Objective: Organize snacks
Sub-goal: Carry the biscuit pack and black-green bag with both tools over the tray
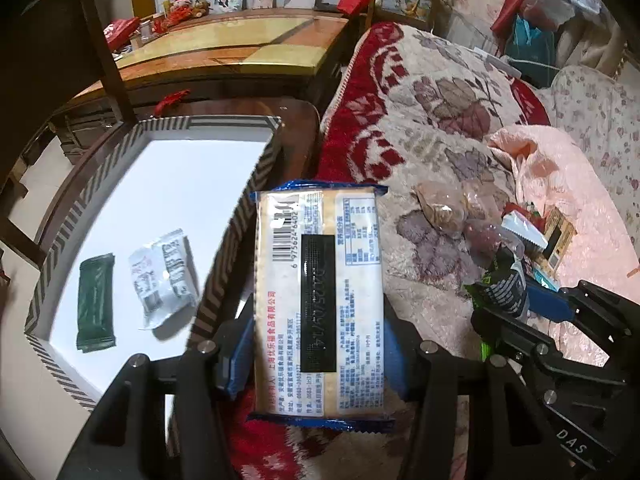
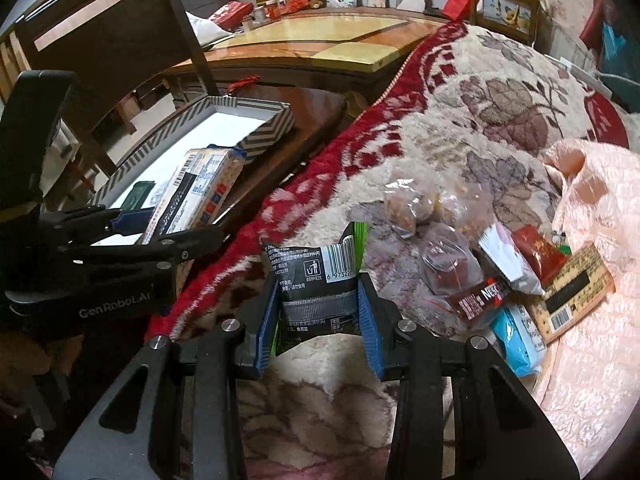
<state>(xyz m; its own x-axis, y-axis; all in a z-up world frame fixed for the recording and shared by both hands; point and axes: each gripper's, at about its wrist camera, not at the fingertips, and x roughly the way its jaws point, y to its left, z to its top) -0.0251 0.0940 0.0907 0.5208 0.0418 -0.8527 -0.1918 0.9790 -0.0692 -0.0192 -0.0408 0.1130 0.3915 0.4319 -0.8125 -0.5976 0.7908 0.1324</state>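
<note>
My left gripper (image 1: 320,340) is shut on a flat cracker pack (image 1: 320,304) with a blue-edged wrapper, held above the blanket beside the striped box (image 1: 228,248). A dark green bar (image 1: 96,298) and a white packet (image 1: 166,276) lie on the box's white floor. My right gripper (image 2: 318,312) is shut on a small black and green snack packet (image 2: 316,276), lifted off the blanket. In the right wrist view the left gripper (image 2: 160,232) and its cracker pack (image 2: 196,196) show at the left, over the box (image 2: 264,128).
A heap of loose snacks (image 2: 516,280) lies on the floral blanket (image 2: 460,120) and pink quilt (image 2: 592,240) at the right. The box stands on a dark wooden chair seat (image 2: 316,108). Behind is a wooden table (image 1: 240,48) with ornaments.
</note>
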